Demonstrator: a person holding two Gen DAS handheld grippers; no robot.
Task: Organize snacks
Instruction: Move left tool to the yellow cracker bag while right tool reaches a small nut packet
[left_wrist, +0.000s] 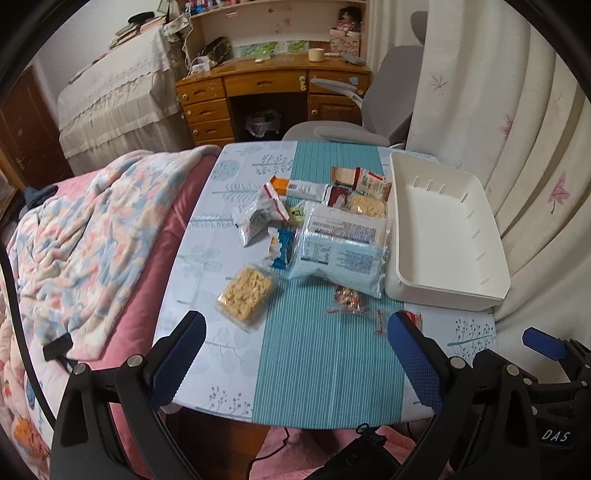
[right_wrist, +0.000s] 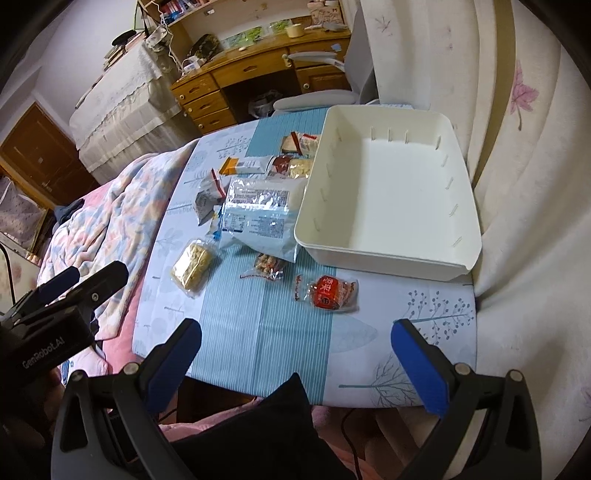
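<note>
Snacks scattered on table (left_wrist: 317, 369) with blue striped cloth, left of white bin (right_wrist: 388, 192); bin holds nothing. Large clear packets (left_wrist: 340, 243) touch bin's left wall. Yellow cracker pack (left_wrist: 245, 295) lies near-left, apart from pile. Small nut packet (right_wrist: 267, 266) and red-label packet (right_wrist: 328, 293) sit near bin's near edge. Left gripper (left_wrist: 295, 362) fingers spread apart, grasping nothing, over near table edge. Right gripper (right_wrist: 295, 365) likewise spread, holding nothing.
</note>
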